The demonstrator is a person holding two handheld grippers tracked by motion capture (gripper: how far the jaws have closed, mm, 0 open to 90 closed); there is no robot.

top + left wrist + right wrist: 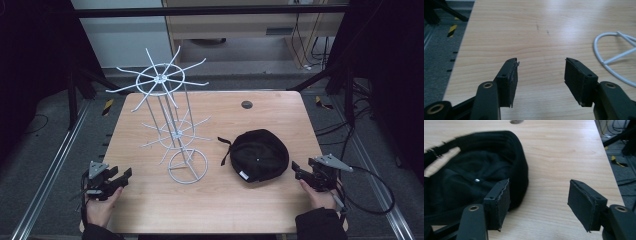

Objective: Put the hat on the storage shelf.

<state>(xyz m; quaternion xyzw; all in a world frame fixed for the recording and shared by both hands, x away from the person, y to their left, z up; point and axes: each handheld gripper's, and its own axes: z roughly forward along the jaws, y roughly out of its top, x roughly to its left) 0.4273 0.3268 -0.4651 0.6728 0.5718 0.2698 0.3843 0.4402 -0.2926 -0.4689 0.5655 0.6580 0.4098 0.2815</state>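
Observation:
A white wire display stand (pixel 172 125) with spoked hook rings rises from a round base on the wooden table (pixel 150 210), left of centre. A black cap (pixel 258 155) lies upside down to its right, strap trailing left. My left gripper (pixel 121 178) rests near the table's front left, open, nothing between its jaws; its own view shows bare wood and the stand's base ring (pixel 614 60) off to the right. My right gripper (pixel 296 171) is open at the front right, just beside the cap's rim. In the right gripper view the cap (pixel 471 175) lies ahead on the left, behind the left jaw.
A round cable hole (pixel 246 104) sits near the table's far edge. Metal rails and black frame legs flank the table on both sides. Cables trail across the floor at the right, and the right gripper's own cable (pixel 380 195) loops off the table edge.

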